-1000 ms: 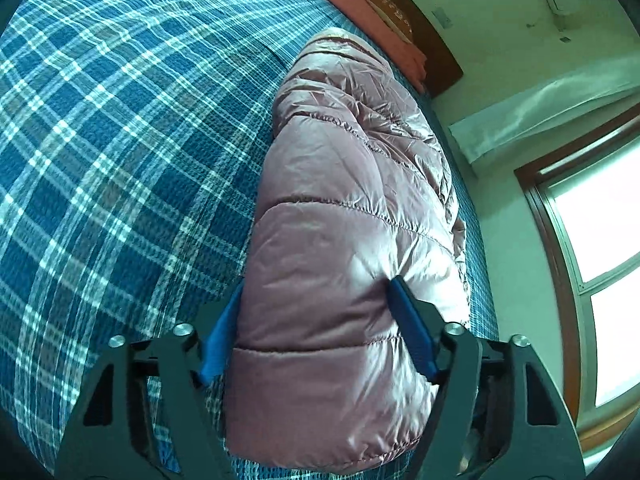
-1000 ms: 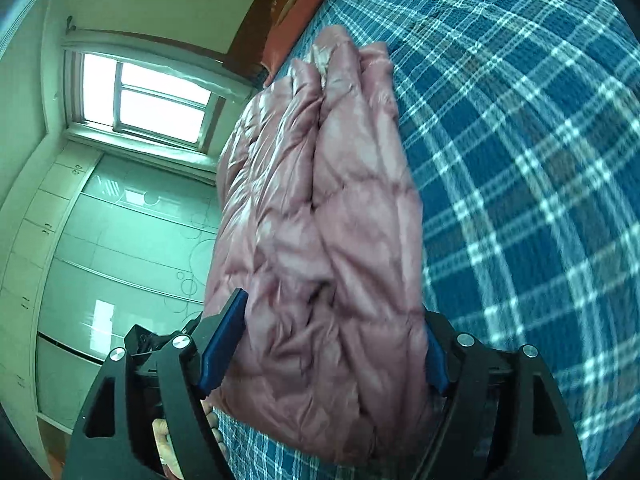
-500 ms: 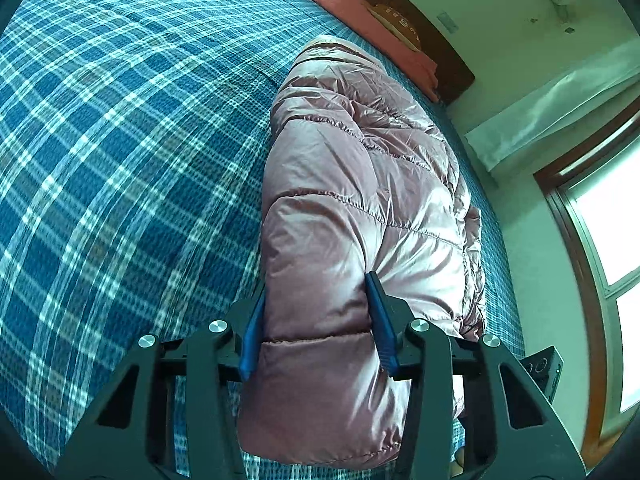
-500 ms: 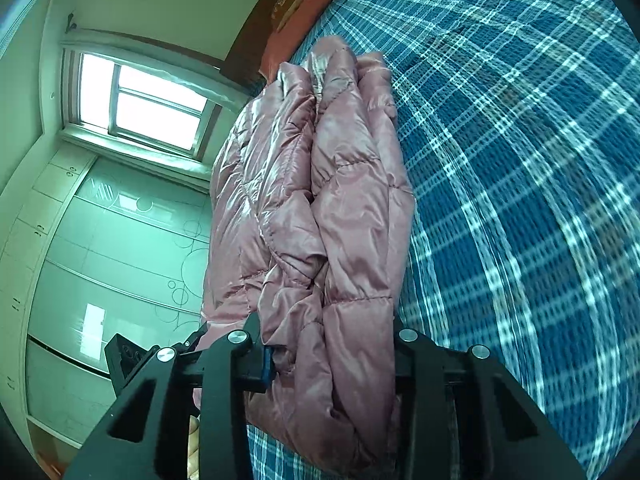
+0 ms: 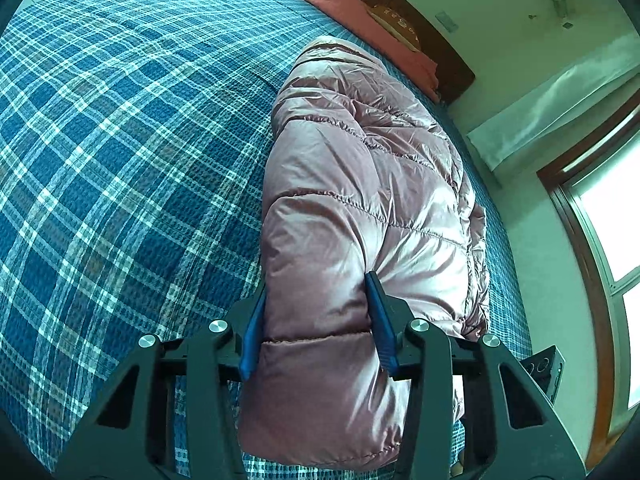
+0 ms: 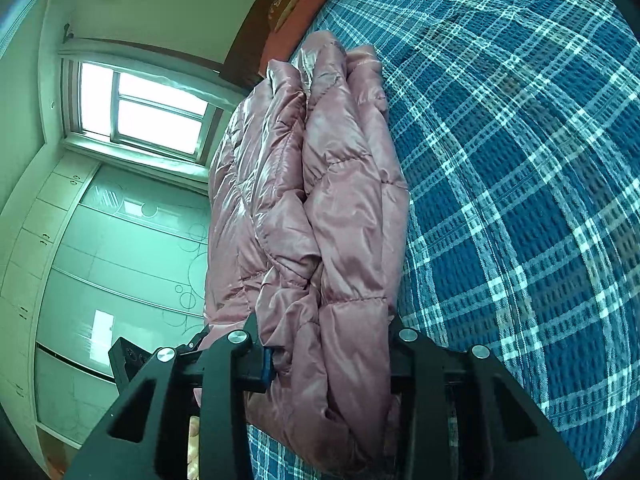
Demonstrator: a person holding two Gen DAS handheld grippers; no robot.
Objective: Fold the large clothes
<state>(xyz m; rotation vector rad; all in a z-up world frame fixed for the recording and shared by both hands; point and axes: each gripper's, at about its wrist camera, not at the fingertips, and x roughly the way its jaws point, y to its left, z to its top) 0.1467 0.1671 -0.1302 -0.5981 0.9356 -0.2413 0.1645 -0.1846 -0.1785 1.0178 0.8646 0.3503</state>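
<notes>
A shiny pink quilted down jacket (image 5: pixel 360 184) lies folded lengthwise along the edge of a bed with a blue plaid cover (image 5: pixel 120 140). My left gripper (image 5: pixel 316 312) is shut on the jacket's near end, its blue pads pressing into the padding from both sides. In the right wrist view the same jacket (image 6: pixel 320 200) shows as bunched layers, and my right gripper (image 6: pixel 324 344) is shut on its near end. The right pad there is hidden by the fabric.
A red pillow (image 5: pixel 360 12) and dark wooden headboard (image 5: pixel 432 44) lie at the far end of the bed. A window (image 6: pixel 140 108) and pale wardrobe doors (image 6: pixel 100 260) stand beside the bed. The other gripper's black body (image 5: pixel 540 368) shows at the bed's edge.
Both grippers have closed from wide open onto the jacket's near end. Both cameras have risen slightly, showing more of the bed.
</notes>
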